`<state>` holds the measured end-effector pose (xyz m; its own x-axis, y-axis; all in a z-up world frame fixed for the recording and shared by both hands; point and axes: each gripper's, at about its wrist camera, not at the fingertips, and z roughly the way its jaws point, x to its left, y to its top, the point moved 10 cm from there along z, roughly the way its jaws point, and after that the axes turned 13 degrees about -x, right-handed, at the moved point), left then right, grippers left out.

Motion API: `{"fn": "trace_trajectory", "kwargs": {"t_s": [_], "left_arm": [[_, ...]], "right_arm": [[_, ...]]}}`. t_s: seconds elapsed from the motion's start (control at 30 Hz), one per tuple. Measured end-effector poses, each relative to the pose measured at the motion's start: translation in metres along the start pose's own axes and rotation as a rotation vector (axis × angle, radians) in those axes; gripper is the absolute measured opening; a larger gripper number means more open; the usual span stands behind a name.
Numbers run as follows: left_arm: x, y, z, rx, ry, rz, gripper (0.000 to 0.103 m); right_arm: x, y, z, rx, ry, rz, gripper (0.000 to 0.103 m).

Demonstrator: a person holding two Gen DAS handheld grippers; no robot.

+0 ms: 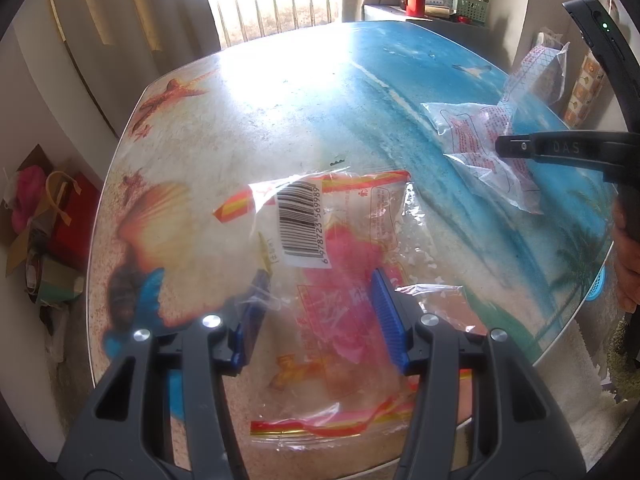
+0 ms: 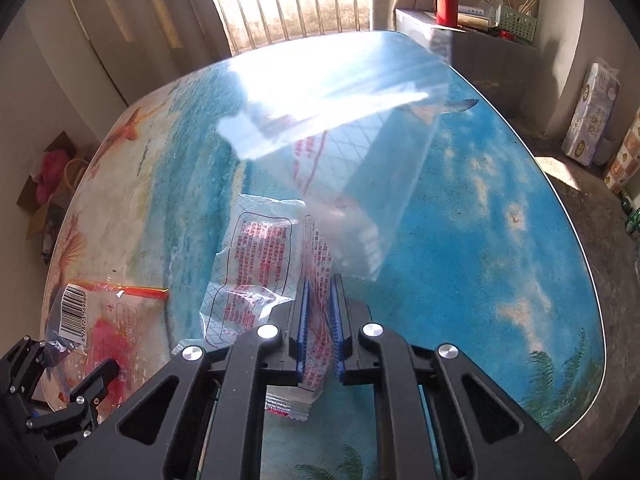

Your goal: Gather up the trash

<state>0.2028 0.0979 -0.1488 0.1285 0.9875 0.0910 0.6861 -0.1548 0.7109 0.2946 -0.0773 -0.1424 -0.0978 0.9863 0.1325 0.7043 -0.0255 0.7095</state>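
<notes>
Wrappers were the whole story on this beach-print table (image 2: 500,200), and both tools had one. The right gripper (image 2: 320,320) had its blue pads (image 2: 302,320) pressed together on the clear wrapper with red print (image 2: 256,264), pinching a narrow fold near its crimped end, with the rest of the film billowing up and away in front of the lens. From the left wrist view the same wrapper (image 1: 484,144) showed lifted at one side, a corner trailing toward the tabletop, so the grip looked good enough to carry it. Pinching a bunched fold made sense to me: flat film offers nothing to bite on, a crease does.

Over on the sandy side, the left gripper (image 1: 320,312) straddled the bag with the barcode label (image 1: 304,224), a clear pouch with red and yellow stripes. Its jaws stood partly apart, and the plastic lay puckered between the pads, one fold draped over the left pad. Whether they truly pressed on it I could not tell; the bag's lower edge looked to hang past the table's near rim, which hinted at a hold.

No bin or trash bag was visible in either view. My read: both pieces were secured or nearly so, and the next call was carrying them off without the slippery film sliding free.
</notes>
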Motion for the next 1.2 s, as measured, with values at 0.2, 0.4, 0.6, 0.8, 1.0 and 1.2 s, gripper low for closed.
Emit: {"fn": "trace_trajectory", "kwargs": {"t_s": [0.2, 0.4, 0.6, 0.8, 1.0, 1.2], "left_arm": [[-0.003, -0.001, 0.0, 0.0, 0.004, 0.004, 0.05], [-0.002, -0.001, 0.0, -0.001, 0.008, 0.009, 0.05], [-0.002, 0.0, 0.001, -0.001, 0.013, 0.016, 0.05], [-0.002, 0.0, 0.001, -0.001, 0.014, 0.018, 0.05], [-0.002, 0.0, 0.0, -0.002, 0.014, 0.018, 0.05], [-0.001, 0.0, 0.001, -0.004, 0.015, 0.021, 0.05]], "right_arm": [[-0.01, -0.004, -0.014, -0.014, 0.002, -0.027, 0.004], [-0.016, -0.006, -0.021, -0.026, 0.008, -0.024, 0.003], [-0.024, -0.005, -0.025, -0.037, 0.005, -0.004, 0.003], [-0.031, -0.004, -0.022, 0.001, 0.049, 0.097, 0.018], [-0.026, -0.001, -0.021, 0.007, 0.095, 0.171, 0.061], [-0.014, 0.0, -0.008, 0.001, 0.034, 0.116, 0.064]]}}
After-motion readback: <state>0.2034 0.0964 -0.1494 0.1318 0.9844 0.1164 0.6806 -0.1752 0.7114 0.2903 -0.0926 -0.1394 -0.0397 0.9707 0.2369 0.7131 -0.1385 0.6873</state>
